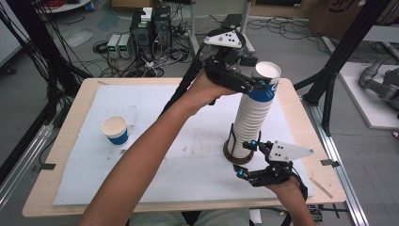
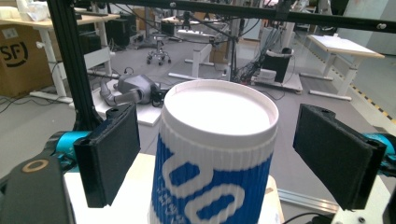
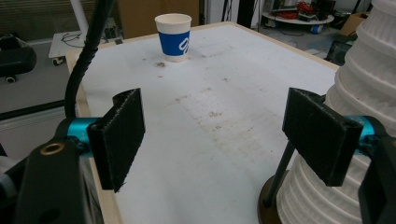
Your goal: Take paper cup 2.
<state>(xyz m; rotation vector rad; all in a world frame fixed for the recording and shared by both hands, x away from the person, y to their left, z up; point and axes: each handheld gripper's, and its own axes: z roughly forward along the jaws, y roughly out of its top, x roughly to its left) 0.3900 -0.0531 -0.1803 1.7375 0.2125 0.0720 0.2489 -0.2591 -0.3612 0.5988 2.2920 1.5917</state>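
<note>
A tall stack of white ribbed paper cups stands in a holder with a dark round base and thin black rods. Its top cup has a blue band. My left gripper reaches across the table to that top cup, which sits between the open jaws with a small gap to each pad. My right gripper waits open by the base of the stack, with nothing between its pads. A single blue-banded cup stands upright at the left of the white mat.
The white mat covers most of the wooden table. A black cable trails from the left gripper toward the far edge. Black frame posts stand at the table's right, with electronics and cables on the floor beyond.
</note>
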